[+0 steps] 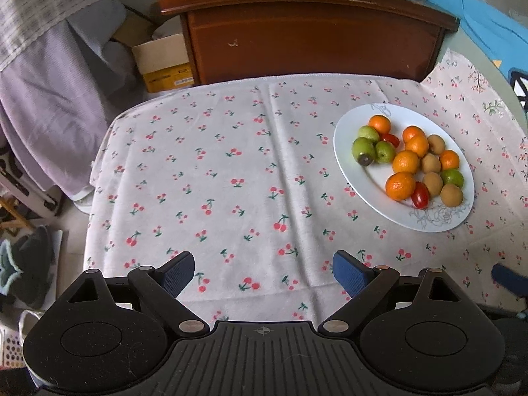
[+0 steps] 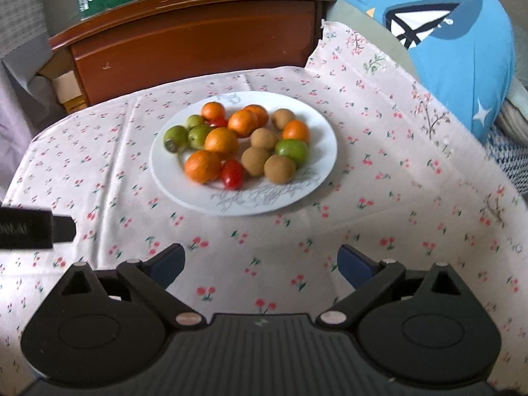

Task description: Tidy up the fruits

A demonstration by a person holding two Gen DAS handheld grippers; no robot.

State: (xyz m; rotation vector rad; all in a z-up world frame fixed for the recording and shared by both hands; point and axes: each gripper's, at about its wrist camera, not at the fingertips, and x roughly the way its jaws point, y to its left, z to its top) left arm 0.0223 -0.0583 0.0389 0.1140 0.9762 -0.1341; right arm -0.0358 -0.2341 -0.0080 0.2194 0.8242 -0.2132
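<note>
A white plate (image 1: 346, 151) (image 2: 316, 178) sits on a cherry-print cloth and holds a mixed heap of fruit: several oranges (image 1: 400, 185) (image 2: 202, 166), several brown kiwis (image 1: 451, 194) (image 2: 279, 169), green fruits (image 1: 363, 150) (image 2: 175, 138) and red cherry tomatoes (image 1: 420, 195) (image 2: 232, 173). My left gripper (image 1: 264, 272) hangs open over bare cloth, left of and nearer than the plate, with nothing between its blue pads. My right gripper (image 2: 260, 264) is open too, just short of the plate's near rim, empty.
The cloth-covered table (image 1: 214, 181) (image 2: 396, 171) ends at a brown wooden cabinet (image 1: 310, 36) (image 2: 194, 46) behind. A cardboard box (image 1: 161, 62) and hanging laundry (image 1: 49, 99) lie far left. A blue cushion (image 2: 445, 43) borders the right. The left gripper's body (image 2: 33, 227) shows at the left edge.
</note>
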